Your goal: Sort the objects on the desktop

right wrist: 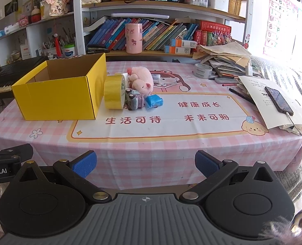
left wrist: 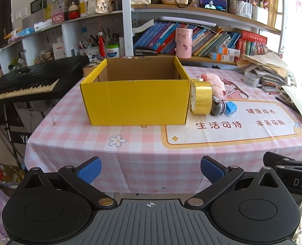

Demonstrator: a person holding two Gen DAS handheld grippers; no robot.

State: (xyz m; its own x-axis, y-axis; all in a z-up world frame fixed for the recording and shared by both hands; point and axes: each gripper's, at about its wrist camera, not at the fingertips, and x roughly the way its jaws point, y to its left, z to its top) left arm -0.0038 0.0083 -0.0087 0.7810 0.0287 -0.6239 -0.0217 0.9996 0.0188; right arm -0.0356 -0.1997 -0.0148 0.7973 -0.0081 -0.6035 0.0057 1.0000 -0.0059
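An open yellow cardboard box stands on the pink checked tablecloth, nothing visible inside it. Leaning against its right side is a gold tape roll. Beside that lie a pink plush pig, a small grey toy car and a blue lump. My left gripper hovers open before the table's front edge, nothing between its blue pads. My right gripper is likewise open and holds nothing, well short of the objects.
A grey tape roll, pens and a paper stack with a phone crowd the table's right side. Bookshelves rise behind. A keyboard piano stands left of the table. The other gripper's body shows at the right edge.
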